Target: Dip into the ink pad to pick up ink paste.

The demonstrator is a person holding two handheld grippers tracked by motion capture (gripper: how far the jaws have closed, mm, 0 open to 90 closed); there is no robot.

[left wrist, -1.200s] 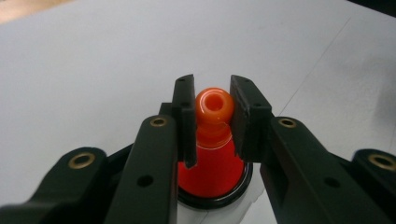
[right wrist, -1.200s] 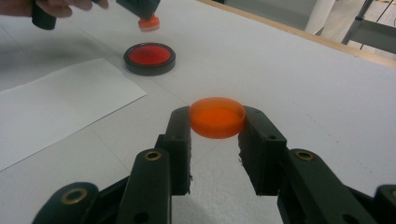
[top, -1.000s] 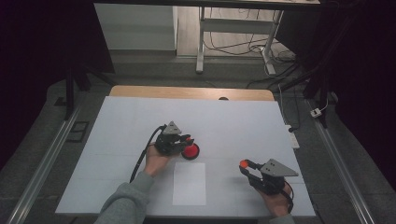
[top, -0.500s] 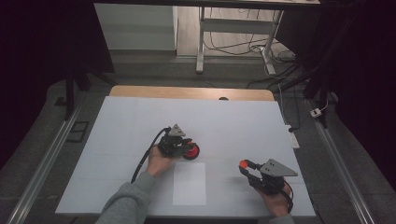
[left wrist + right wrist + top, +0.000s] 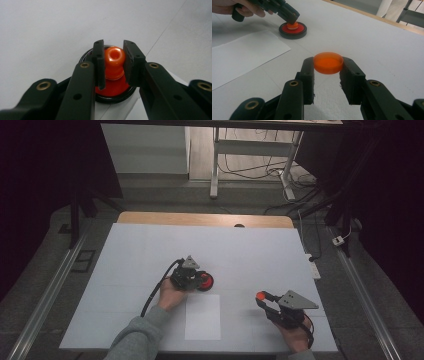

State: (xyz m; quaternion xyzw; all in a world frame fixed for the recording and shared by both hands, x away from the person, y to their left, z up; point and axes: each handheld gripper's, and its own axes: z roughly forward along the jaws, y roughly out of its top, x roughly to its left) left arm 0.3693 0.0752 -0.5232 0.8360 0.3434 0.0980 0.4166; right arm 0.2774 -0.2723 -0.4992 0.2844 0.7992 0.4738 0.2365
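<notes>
Covering the surface [image 5: 150, 250] is white board, dark room around; near its front edge, left claw [image 5: 113, 62] grips an orange knob [image 5: 114, 58], right claw [image 5: 327, 68] an orange cap [image 5: 328, 62].

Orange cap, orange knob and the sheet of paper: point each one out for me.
orange cap [image 5: 328, 63], right gripper view, on its flat top.
orange knob [image 5: 114, 57], left gripper view, on its rounded head.
sheet of paper [image 5: 202, 317], high view, at its middle.
</notes>
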